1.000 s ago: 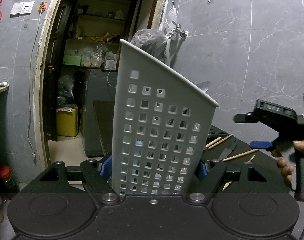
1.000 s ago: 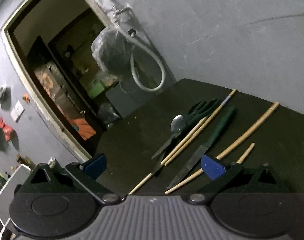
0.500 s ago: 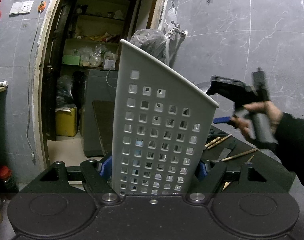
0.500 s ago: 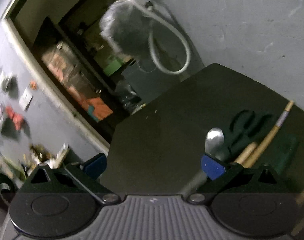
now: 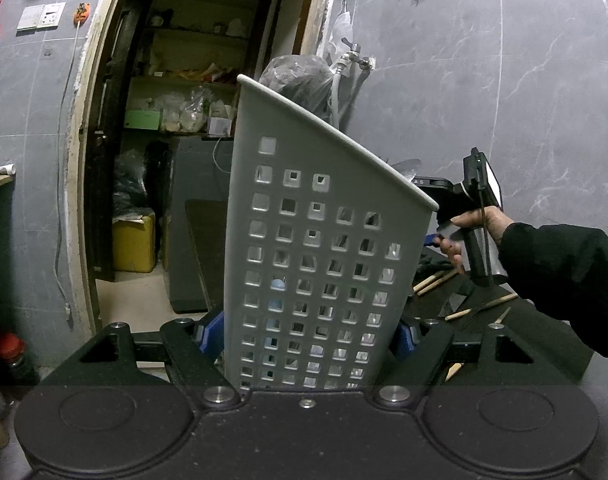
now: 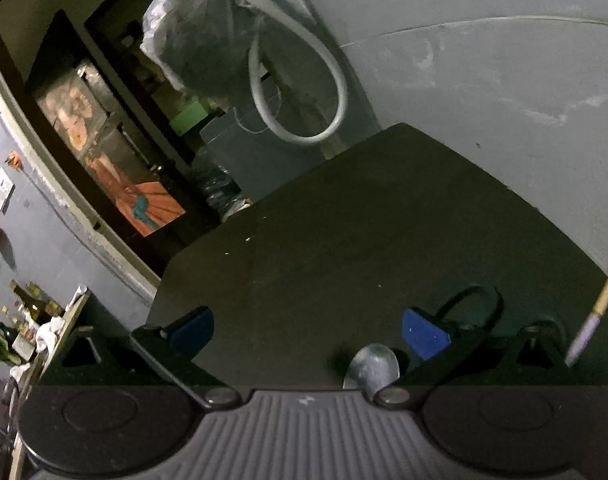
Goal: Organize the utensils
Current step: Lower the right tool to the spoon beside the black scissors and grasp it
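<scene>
My left gripper (image 5: 308, 336) is shut on a tall grey perforated utensil holder (image 5: 324, 248) and holds it upright. My right gripper (image 6: 308, 330) is open and empty, low over the dark table (image 6: 364, 216). A metal spoon bowl (image 6: 371, 366) lies just inside its right finger (image 6: 424, 334). Dark green scissors handles (image 6: 476, 300) and a wooden chopstick end (image 6: 592, 320) lie to the right. In the left wrist view the right gripper's body (image 5: 470, 208) is behind the holder, over chopsticks (image 5: 432, 280) and a knife (image 5: 454, 302).
A grey tiled wall (image 6: 484, 60) backs the table, with a tap, a looped hose (image 6: 304, 92) and a hanging plastic bag (image 6: 200, 36). An open doorway (image 5: 184, 160) with shelves is to the left. The table's left edge (image 6: 172, 268) drops off.
My right gripper has moved forward and down over the utensils, so the spoon bowl now lies close by its right finger. The left gripper and holder have stayed still.
</scene>
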